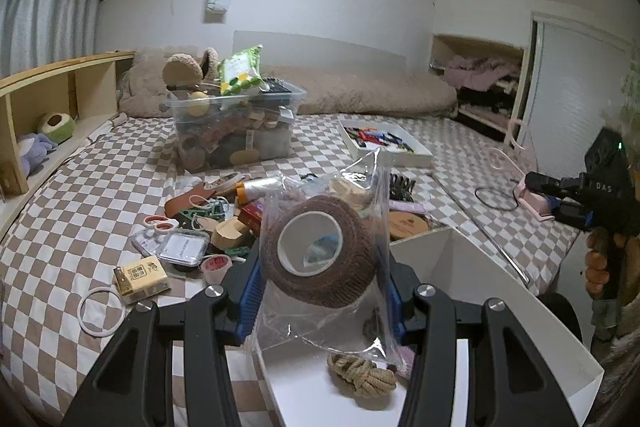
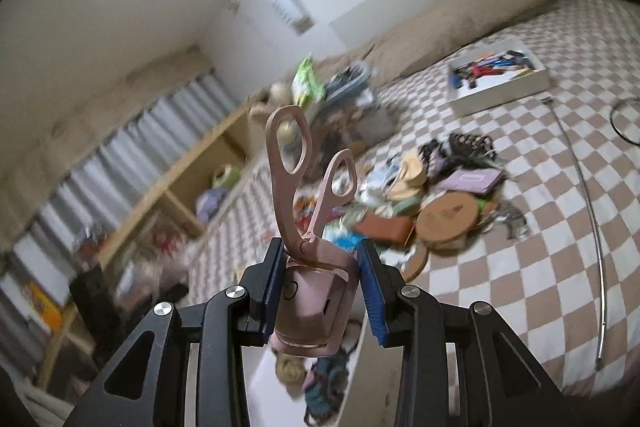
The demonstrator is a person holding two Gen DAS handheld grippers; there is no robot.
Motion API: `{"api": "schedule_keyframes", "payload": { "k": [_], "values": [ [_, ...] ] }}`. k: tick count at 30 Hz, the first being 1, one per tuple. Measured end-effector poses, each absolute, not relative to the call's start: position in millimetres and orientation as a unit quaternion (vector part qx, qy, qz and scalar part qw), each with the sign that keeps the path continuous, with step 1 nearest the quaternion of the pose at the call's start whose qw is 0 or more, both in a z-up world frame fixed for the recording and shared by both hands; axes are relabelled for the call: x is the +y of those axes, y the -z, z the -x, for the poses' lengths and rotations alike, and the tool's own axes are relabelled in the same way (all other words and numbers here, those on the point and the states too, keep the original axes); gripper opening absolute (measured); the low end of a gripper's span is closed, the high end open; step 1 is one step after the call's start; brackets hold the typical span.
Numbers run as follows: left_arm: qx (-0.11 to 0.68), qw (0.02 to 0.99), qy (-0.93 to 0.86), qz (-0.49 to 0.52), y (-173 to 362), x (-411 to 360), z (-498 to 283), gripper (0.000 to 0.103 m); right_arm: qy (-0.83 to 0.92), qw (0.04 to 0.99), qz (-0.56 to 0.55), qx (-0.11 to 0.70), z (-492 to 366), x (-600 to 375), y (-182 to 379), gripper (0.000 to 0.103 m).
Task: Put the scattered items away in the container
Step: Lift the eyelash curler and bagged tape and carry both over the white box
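Note:
My left gripper (image 1: 322,291) is shut on a clear plastic bag (image 1: 352,323) holding a brown tape roll (image 1: 320,259), just above a white box (image 1: 480,291) that holds a coil of rope (image 1: 362,375). My right gripper (image 2: 320,291) is shut on a pink eyelash curler (image 2: 308,267), its two loop handles pointing up; the view is blurred. It shows at the right edge of the left wrist view (image 1: 560,203), off the bed. A pile of scattered items (image 1: 224,219) lies on the checkered bed; it also shows in the right wrist view (image 2: 432,203).
A full clear plastic bin (image 1: 236,123) stands at the back of the bed. A flat white tray (image 1: 384,143) of coloured bits lies to its right. A white ring (image 1: 100,311), a yellow box (image 1: 142,277), a black loop (image 1: 496,199) and a metal rod (image 2: 592,227) lie around. Wooden shelves (image 1: 48,107) run along the left.

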State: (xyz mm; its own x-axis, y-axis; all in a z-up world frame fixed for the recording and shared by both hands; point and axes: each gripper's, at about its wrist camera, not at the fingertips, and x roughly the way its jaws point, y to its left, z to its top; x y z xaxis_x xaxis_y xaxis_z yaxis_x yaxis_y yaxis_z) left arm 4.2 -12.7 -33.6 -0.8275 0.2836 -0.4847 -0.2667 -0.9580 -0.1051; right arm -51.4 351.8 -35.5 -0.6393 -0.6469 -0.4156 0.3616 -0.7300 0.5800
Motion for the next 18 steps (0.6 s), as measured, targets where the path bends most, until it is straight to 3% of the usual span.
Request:
{"api": "schedule_keyframes", "payload": {
  "k": [18],
  "values": [
    [0.084, 0.254, -0.899, 0.347, 63, 37, -18, 0.050, 0.779, 0.386, -0.493, -0.022, 32, 248, 83, 0.037]
  ]
}}
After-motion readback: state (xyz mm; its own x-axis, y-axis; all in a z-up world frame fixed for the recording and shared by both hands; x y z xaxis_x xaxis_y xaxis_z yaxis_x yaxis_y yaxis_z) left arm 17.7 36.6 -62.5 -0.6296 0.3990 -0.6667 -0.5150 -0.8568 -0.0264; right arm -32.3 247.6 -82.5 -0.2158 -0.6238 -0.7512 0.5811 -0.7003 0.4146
